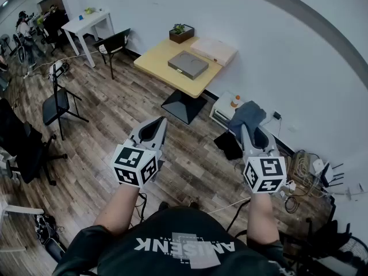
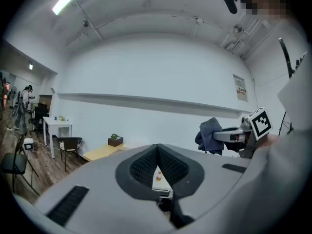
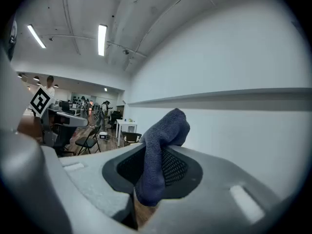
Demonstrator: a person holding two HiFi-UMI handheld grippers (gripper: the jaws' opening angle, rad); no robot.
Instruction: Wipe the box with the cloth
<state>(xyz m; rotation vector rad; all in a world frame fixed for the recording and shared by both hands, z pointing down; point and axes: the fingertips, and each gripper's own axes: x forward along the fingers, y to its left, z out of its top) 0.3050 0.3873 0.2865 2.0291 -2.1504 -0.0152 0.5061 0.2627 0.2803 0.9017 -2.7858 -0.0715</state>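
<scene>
A flat grey box [image 1: 188, 64] lies on the wooden table [image 1: 155, 62] across the room, with a pale beige box [image 1: 213, 49] behind it. I hold both grippers up in the air, well short of that table. My right gripper [image 1: 248, 130] is shut on a blue-grey cloth [image 1: 247, 115]; in the right gripper view the cloth [image 3: 158, 155] bunches over the tips and hangs down between the jaws of my right gripper [image 3: 163, 147]. My left gripper [image 1: 161, 121] is shut with its tips touching and nothing held. The left gripper view shows that gripper [image 2: 157, 146] and the cloth [image 2: 210, 134] off to its right.
A potted plant [image 1: 181, 33] stands at the table's far edge. A low white cabinet [image 1: 221, 111] with an orange bottle [image 1: 234, 101] sits by the wall. Black chairs [image 1: 56, 103] [image 1: 112, 43], a white desk [image 1: 86, 23] and floor cables [image 1: 305, 171] surround the wooden floor.
</scene>
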